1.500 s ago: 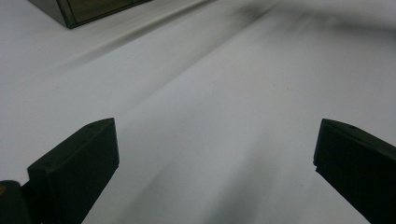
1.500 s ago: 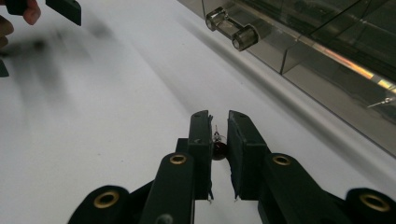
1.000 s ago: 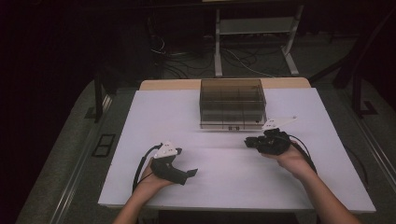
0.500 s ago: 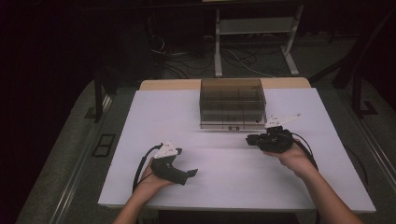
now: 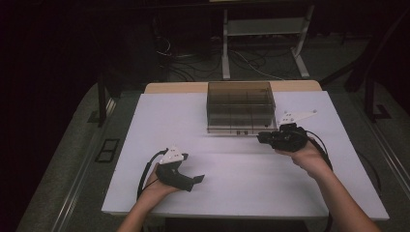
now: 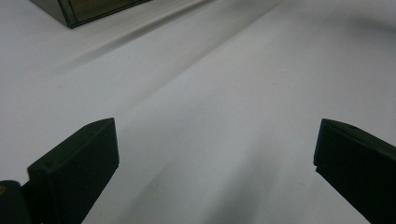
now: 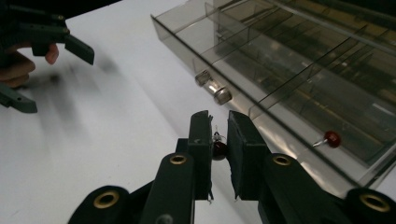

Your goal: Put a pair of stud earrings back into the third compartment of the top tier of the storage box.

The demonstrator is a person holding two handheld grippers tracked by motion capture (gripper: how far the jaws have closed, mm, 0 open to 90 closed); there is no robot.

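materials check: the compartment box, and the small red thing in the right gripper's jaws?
Compartment box: looks like smoke-tinted clear plastic, glossy; the dividers and table show through its walls, and its edges catch highlights. Two knobs on its front look like shiny metal or chrome-finished plastic.

Small red piece in the right gripper: dark red glossy bead with a thin wire-like stem, possibly glass or plastic; too small to settle.

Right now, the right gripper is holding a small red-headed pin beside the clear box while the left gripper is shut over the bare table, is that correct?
Not quite: the left gripper is open, its fingers wide apart over the bare table, as the left gripper view shows. The rest stands: the right gripper holds a small red-headed pin beside the clear box.
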